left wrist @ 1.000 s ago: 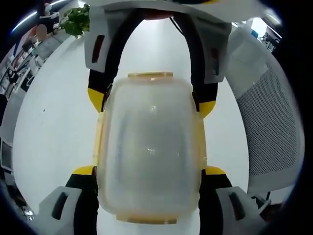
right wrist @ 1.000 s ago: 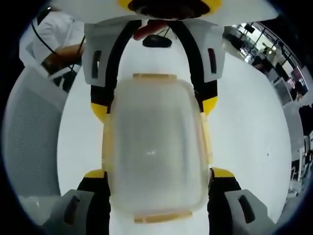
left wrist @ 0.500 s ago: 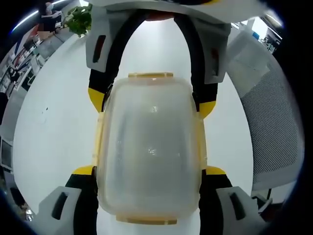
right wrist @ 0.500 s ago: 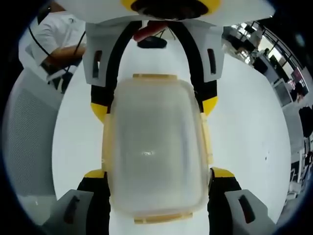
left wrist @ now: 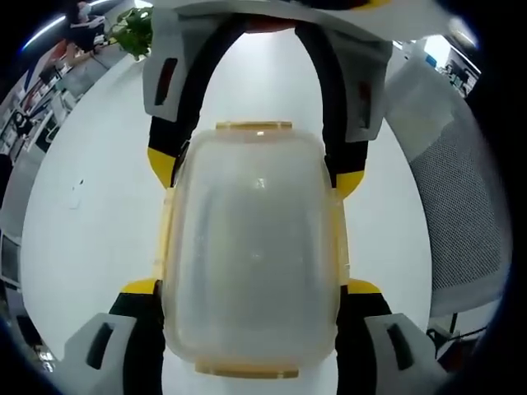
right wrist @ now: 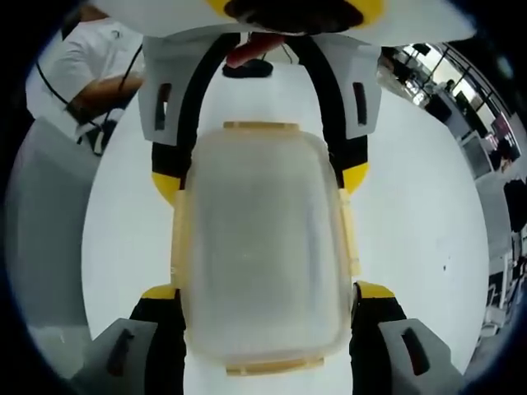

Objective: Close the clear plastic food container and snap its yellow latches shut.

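White table [left wrist: 74, 247] ran wide under both views; mesh chair [left wrist: 461, 214] at its edge, a person [right wrist: 78, 70] beyond. Container [left wrist: 251, 247] sat between the two grippers, lid on. Left gripper [left wrist: 251, 288] and right gripper [right wrist: 263, 292] each stood wide, yellow tips flanking the box's long sides; actual contact unclear. Latches [right wrist: 350, 230] lay along the rim, whether snapped unclear. Judged light, stiffish, slick plastic: press at the latch tabs, not the flexing lid.

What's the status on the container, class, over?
Both hand-held grippers, left and right, clamp the clear container from opposite ends. Lid on, yellow latches lie flat. White table, nothing obstructing.
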A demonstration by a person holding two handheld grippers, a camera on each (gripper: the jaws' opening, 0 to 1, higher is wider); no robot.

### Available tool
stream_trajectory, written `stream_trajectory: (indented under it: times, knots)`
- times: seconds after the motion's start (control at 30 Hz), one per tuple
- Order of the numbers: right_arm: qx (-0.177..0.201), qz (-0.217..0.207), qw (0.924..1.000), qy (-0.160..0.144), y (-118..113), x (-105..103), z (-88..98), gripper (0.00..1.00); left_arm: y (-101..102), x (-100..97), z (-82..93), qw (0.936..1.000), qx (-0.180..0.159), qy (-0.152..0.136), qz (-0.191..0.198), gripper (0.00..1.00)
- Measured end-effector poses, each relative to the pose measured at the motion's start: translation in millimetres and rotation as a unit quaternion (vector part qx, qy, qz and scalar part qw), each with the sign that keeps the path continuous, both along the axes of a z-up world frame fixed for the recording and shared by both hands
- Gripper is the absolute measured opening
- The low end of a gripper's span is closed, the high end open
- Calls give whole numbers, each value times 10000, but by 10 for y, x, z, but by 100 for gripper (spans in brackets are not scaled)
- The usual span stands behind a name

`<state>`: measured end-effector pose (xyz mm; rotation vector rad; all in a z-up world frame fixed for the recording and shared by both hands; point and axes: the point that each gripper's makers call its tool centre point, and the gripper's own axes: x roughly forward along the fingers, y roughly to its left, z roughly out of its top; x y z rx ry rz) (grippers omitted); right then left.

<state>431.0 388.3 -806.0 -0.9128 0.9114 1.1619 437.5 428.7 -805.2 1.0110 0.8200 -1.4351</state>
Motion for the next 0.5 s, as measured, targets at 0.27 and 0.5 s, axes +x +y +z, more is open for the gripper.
stream_trajectory:
  times: [0.27, 0.5]
  knots:
    - [-40, 42, 10000, -4, -5, 121, -7, 83, -9, 110, -14, 10000, -56, 9, 50, 88]
    - [-66, 104, 9999, -13, -9, 224, -8, 83, -15, 213, -17, 9999, -107, -4, 135, 88]
